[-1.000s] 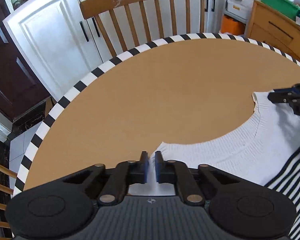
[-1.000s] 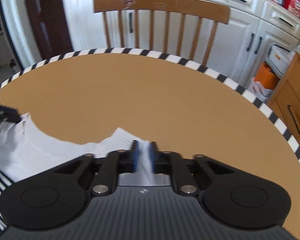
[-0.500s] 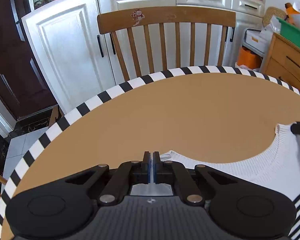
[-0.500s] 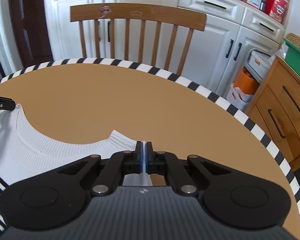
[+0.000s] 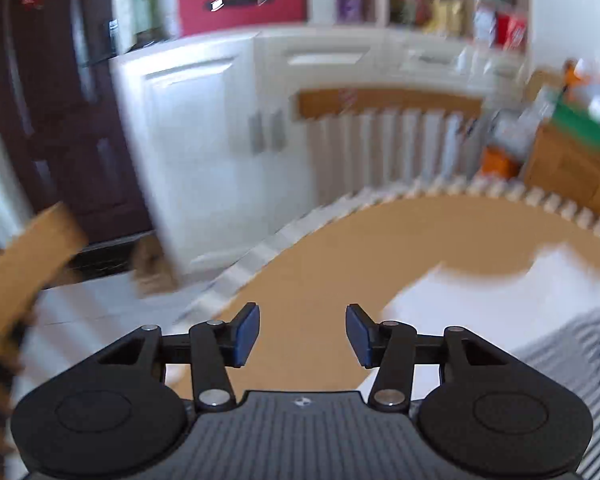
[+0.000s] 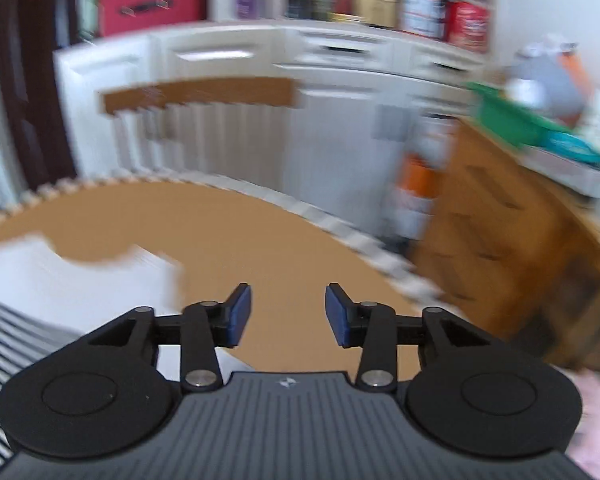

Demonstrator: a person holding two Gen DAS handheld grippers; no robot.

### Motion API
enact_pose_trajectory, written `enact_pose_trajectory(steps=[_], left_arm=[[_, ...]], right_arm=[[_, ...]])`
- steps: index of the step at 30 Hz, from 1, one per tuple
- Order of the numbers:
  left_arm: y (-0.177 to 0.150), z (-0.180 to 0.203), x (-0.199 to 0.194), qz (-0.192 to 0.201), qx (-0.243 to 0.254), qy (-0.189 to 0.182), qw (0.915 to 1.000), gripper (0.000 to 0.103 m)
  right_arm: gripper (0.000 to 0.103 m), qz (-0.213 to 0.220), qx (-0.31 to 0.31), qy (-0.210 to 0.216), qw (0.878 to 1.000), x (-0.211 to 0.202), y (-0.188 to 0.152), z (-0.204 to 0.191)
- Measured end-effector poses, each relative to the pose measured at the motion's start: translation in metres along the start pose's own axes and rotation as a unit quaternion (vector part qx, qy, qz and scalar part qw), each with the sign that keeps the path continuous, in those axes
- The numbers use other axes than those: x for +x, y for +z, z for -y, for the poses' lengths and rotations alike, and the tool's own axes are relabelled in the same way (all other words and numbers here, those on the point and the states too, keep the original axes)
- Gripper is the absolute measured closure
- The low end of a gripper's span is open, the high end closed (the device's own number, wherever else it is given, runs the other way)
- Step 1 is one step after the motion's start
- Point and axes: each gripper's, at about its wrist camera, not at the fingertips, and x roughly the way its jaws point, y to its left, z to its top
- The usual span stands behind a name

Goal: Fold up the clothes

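We see the left hand-held gripper [image 5: 302, 334] raised over the tabletop [image 5: 340, 264], fingers spread wide and empty. The right hand-held gripper [image 6: 288, 314] is likewise spread and empty. The white sweater [image 5: 500, 300] lies flat below, between them.

Blurred white cupboards [image 5: 204, 128], wooden chair [image 6: 198, 94], brown sideboard [image 6: 496, 216].
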Motion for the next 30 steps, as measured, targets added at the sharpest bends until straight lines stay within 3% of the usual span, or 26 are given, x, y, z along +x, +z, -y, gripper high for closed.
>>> enact_pose_trajectory(steps=[3, 7, 12, 20, 22, 25, 28, 29, 30], left_arm=[[-0.040, -0.025, -0.011, -0.061, 0.002, 0.034, 0.9976, 0.058], [-0.072, -0.035, -0.012, -0.094, -0.030, 0.049, 0.9939, 0.058], [-0.089, -0.040, -0.020, -0.104, -0.090, 0.077, 0.9875, 0.053], [-0.130, -0.042, -0.068, -0.093, -0.196, 0.050, 0.9750, 0.050], [-0.132, -0.036, -0.072, -0.089, -0.196, 0.050, 0.9752, 0.050], [-0.136, -0.026, -0.078, -0.085, -0.193, 0.046, 0.9765, 0.050], [-0.138, -0.023, -0.079, -0.088, -0.190, 0.045, 0.9769, 0.049], [-0.138, -0.023, -0.079, -0.088, -0.189, 0.045, 0.9770, 0.048], [-0.138, -0.022, -0.079, -0.088, -0.188, 0.046, 0.9772, 0.048]], right_arm=[[0.063, -0.031, 0.031, -0.051, 0.998, -0.024, -0.030, 0.042], [0.064, -0.054, 0.066, -0.095, 0.992, -0.046, -0.066, 0.068], [0.063, -0.058, 0.141, -0.084, 0.985, -0.065, -0.086, 0.083], [0.065, -0.067, 0.193, -0.012, 0.979, -0.062, -0.098, 0.050], [0.066, -0.064, 0.169, 0.006, 0.984, -0.055, -0.093, 0.028], [0.069, -0.065, 0.064, -0.023, 0.996, -0.039, -0.085, -0.017], [0.071, -0.077, 0.065, -0.045, 0.994, -0.028, -0.086, -0.025], [0.077, -0.081, 0.065, -0.053, 0.993, -0.024, -0.086, -0.028], [0.090, -0.085, 0.065, -0.060, 0.992, -0.020, -0.086, -0.031]])
